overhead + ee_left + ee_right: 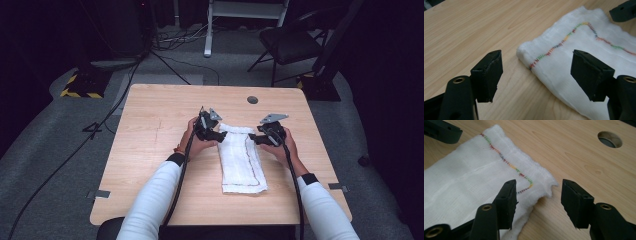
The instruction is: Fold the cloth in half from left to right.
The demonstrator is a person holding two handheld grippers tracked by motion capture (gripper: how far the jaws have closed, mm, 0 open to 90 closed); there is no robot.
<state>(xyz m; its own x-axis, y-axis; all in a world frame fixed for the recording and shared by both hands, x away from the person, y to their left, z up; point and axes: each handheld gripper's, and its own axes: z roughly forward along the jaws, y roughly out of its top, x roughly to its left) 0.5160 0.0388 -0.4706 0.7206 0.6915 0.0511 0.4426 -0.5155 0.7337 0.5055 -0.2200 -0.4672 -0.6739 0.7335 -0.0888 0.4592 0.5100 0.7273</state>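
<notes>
High view: the left gripper [221,133] and right gripper [252,138] flank the far end of the folded white gauze cloth with multicoloured stitching [243,165] on the wooden counter [150,150]; both gripper views show jaws spread around its far corners, pinching nothing, so closing on them likely comes next.

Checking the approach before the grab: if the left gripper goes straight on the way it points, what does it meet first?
Most likely the near corner of the white cloth, which lies between the left gripper's open fingers; depth is hard to judge.

The cloth [242,157] is white with a rainbow-coloured stitched line; the surface [150,130] is pale wood grain; the jaws are black.
</notes>
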